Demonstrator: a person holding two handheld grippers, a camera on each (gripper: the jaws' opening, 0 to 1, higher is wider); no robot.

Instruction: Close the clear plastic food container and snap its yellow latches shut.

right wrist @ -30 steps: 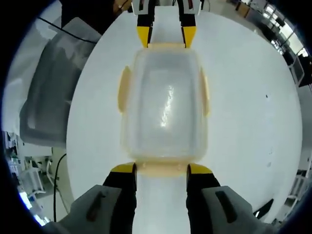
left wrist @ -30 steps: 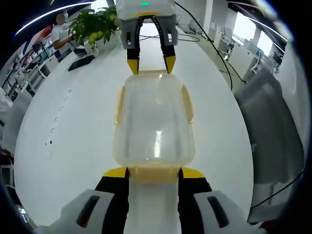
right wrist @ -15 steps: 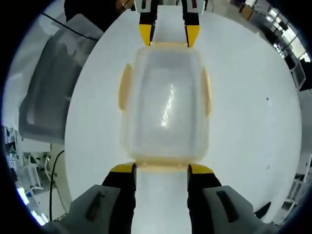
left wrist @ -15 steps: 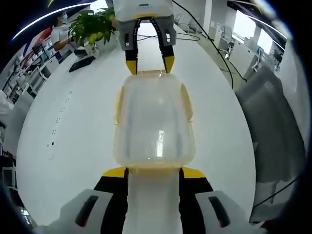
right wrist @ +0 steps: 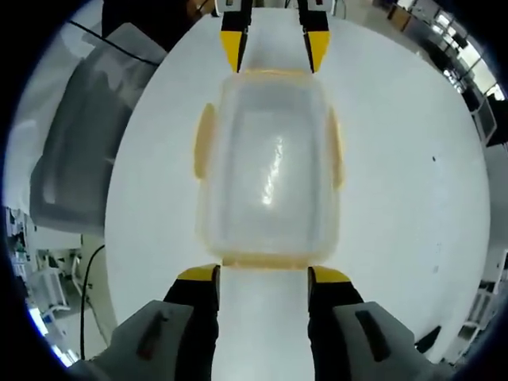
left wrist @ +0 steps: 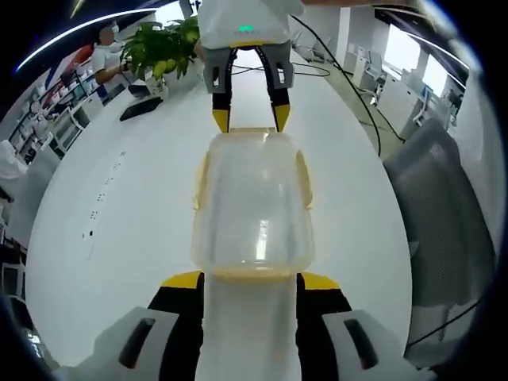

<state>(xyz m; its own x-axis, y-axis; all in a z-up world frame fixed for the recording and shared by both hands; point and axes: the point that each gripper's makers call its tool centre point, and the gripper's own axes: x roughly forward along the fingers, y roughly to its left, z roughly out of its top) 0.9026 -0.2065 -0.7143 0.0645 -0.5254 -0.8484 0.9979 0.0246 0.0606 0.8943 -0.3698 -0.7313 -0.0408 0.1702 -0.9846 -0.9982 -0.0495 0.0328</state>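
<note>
- The clear plastic food container [left wrist: 251, 208] sat lid-on in the middle of the white bench [left wrist: 119, 214], well in from every edge, one short end facing each tool.
- The left tool [left wrist: 250, 279] had its yellow-tipped jaws spread wide, straddling the near end latch [left wrist: 249, 273] and gripping nothing.
- The right tool [right wrist: 263, 275] was just as wide open and empty-handed, its tips flanking the opposite end latch [right wrist: 265, 260].
- In the left gripper view that right tool [left wrist: 247, 119] showed across the box, tips at the far rim.
- The side latches [right wrist: 205, 152] looked splayed outward, so by my read they were not snapped yet.
- For a clean step, I'd judge both tools should press the end latches squarely down and inward together, so the box is pinned between them and cannot skate across the smooth bench; then take the long sides.
- Watch for a tip slipping off the glossy lid.
- No brand, label or writing could be read on the container or bench.
</note>
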